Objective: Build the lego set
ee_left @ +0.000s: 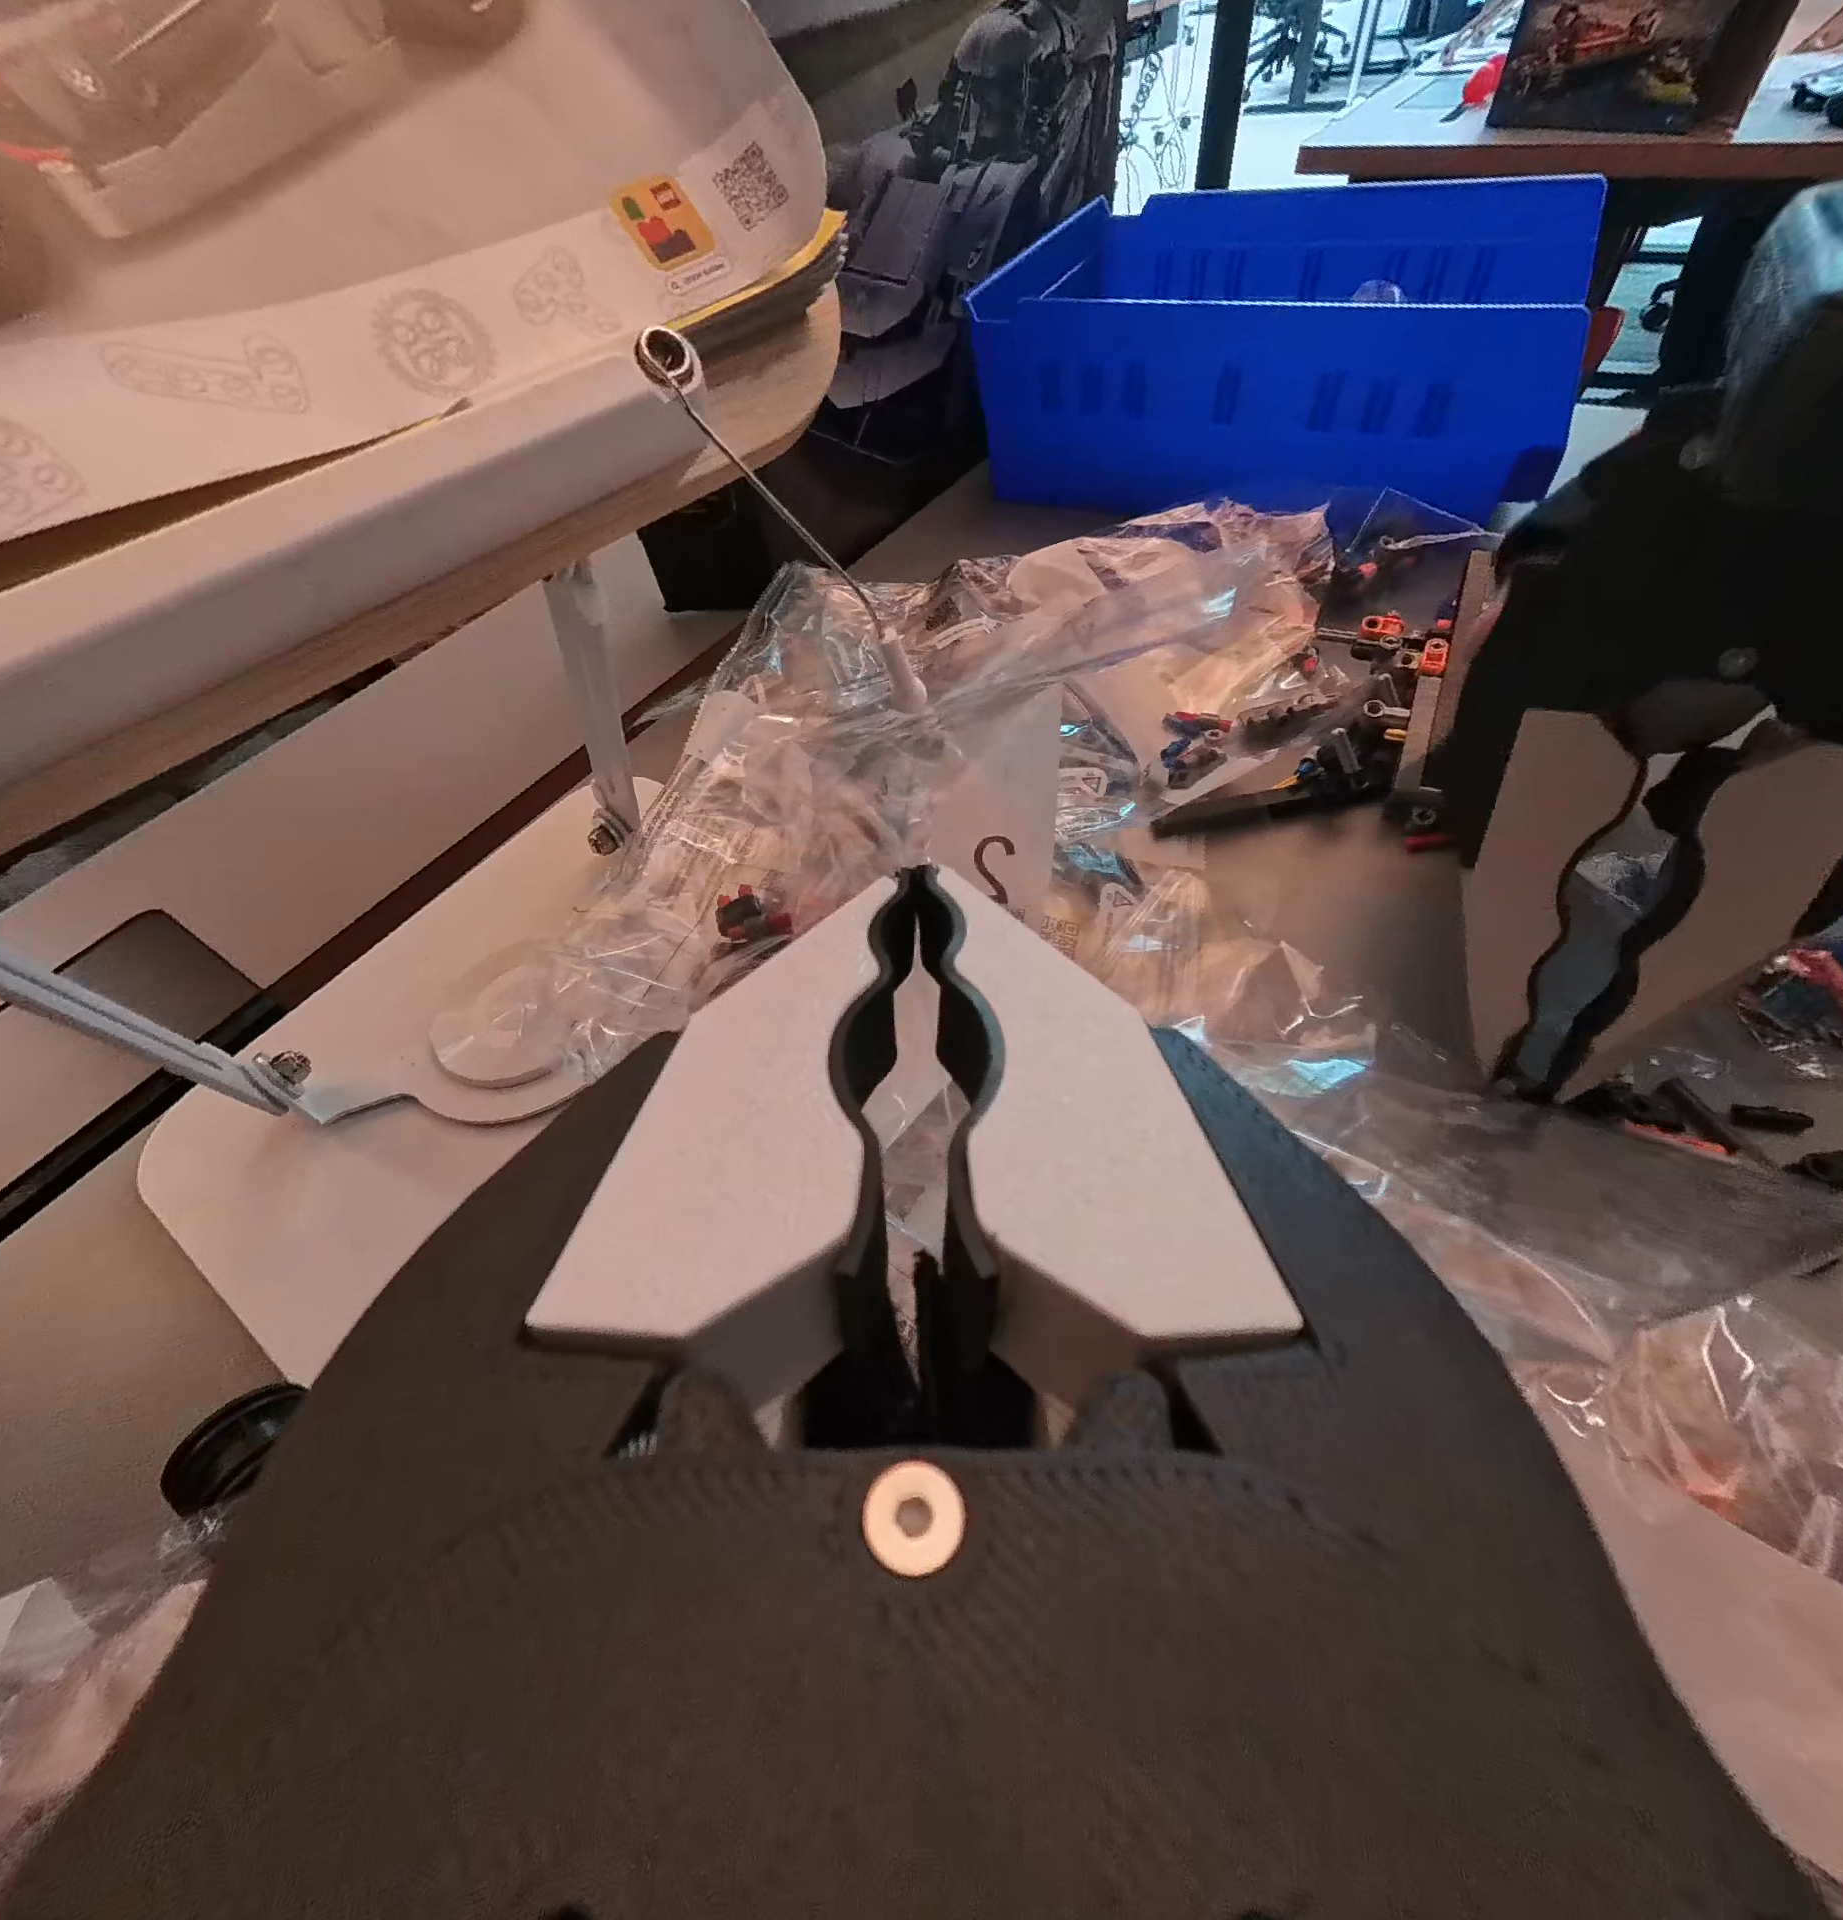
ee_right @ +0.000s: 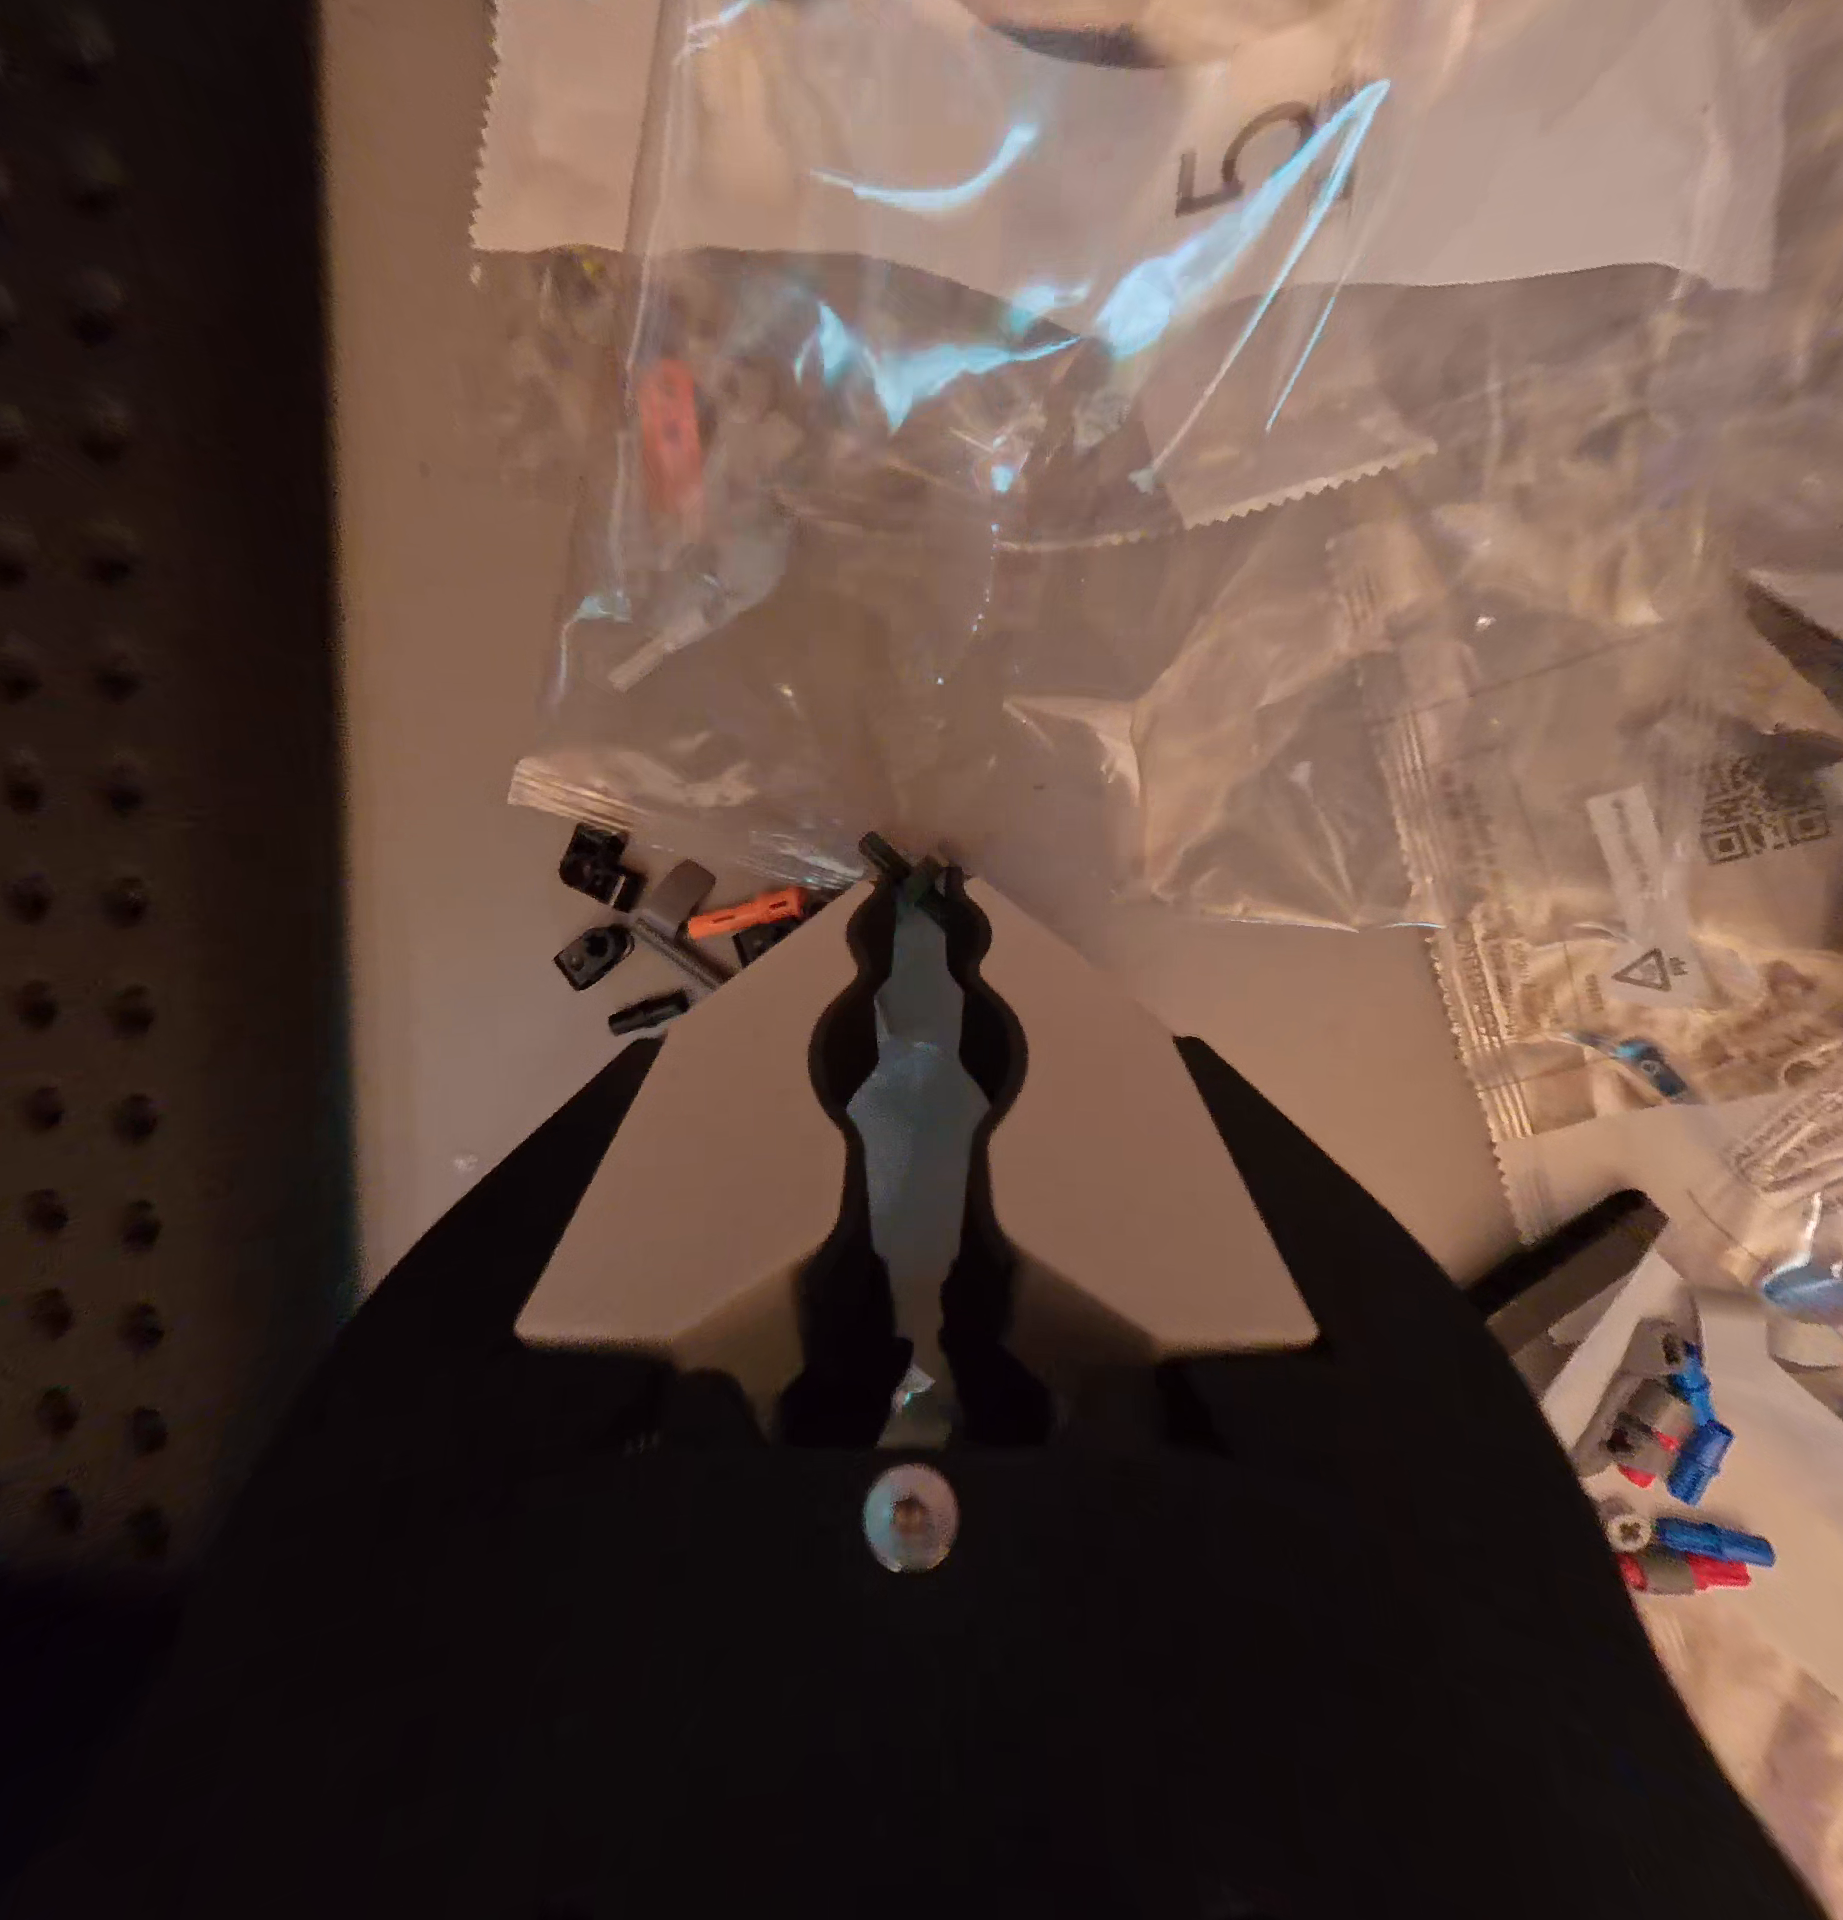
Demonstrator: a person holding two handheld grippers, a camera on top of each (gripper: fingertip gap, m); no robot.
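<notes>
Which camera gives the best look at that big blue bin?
The left wrist view. The blue bin stands whole and sharp at the back of the table, behind the clear bags. The right wrist view looks down at bags and loose pieces; the bin is not in it.

My right tongs [ee_right: 912,873] are nearly closed, tips pinching a small dark piece [ee_right: 884,854] at the edge of a clear plastic bag [ee_right: 792,582]. Loose black pieces [ee_right: 595,868] and an orange pin [ee_right: 742,914] lie just left on the surface [ee_right: 418,727].
</notes>
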